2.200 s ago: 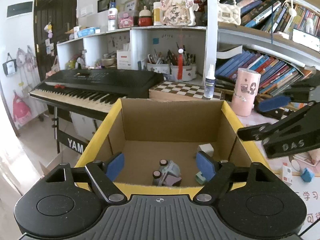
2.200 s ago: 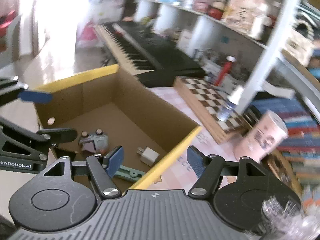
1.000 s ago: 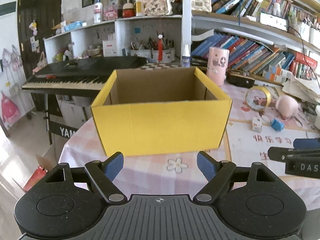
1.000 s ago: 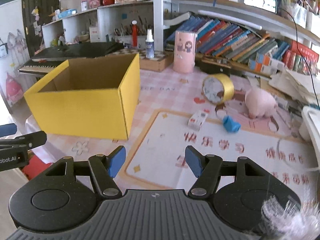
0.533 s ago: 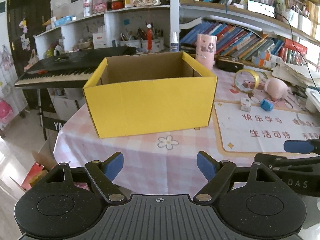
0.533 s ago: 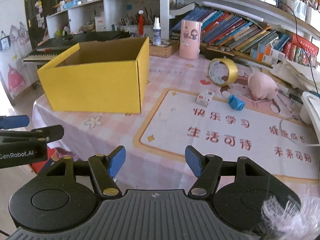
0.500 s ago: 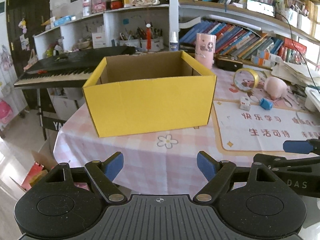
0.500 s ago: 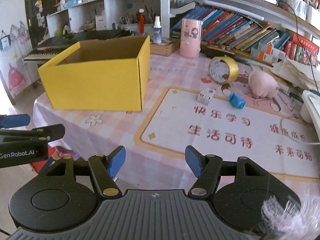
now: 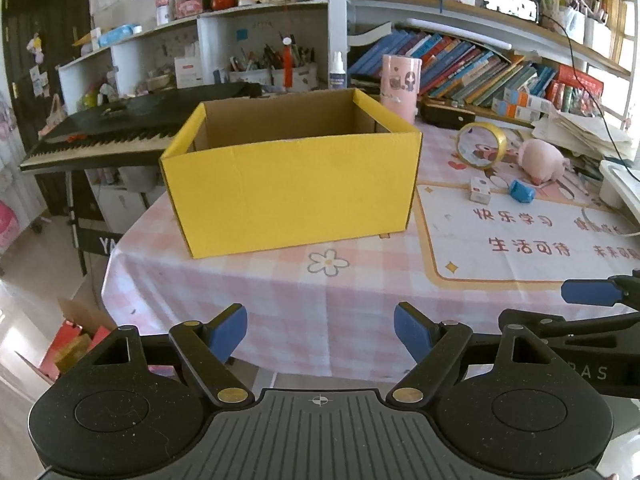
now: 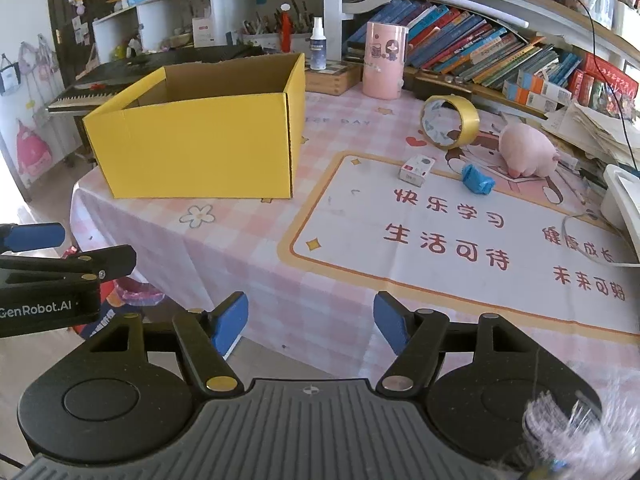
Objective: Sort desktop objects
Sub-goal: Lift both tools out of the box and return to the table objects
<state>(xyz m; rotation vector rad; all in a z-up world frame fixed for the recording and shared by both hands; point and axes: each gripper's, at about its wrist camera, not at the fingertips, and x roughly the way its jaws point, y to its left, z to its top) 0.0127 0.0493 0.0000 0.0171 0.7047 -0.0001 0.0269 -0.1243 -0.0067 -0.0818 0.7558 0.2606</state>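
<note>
**Yellow box on the pink cloth, both grippers held back off the table edge**

The open yellow cardboard box (image 9: pixel 292 184) stands upright on the pink checked tablecloth (image 9: pixel 280 304), toward the left end of the table; its inside floor is hidden from both views. In the right wrist view the loose desktop things lie at about 2 o'clock from the box (image 10: pixel 200 140), well apart from it, along the far edge of the white learning mat (image 10: pixel 460 236) with red characters. A small white carton (image 10: pixel 417 168) lies flat just inside the mat's border. Near it, at its 3 o'clock, sits a blue toy piece (image 10: pixel 476 178). A roll of yellow tape (image 10: pixel 450 122) stands on edge at 12 o'clock from these two, and a pink plush pig (image 10: pixel 526 152) lies beside the roll at its 4 o'clock.

At 1 o'clock beyond the box stand a pink cylinder (image 10: pixel 384 60) and a small spray bottle (image 10: pixel 318 50). A black keyboard (image 9: pixel 132 120) sits behind the box at 10 o'clock, and rows of books (image 10: pixel 480 56) fill the shelf at the back.

The left gripper (image 9: pixel 320 330) hovers short of the table's near edge, its blue pads spread wide with nothing between them. The right gripper (image 10: pixel 310 322) hangs likewise before the edge; its jaws have just been opening and hold nothing.
</note>
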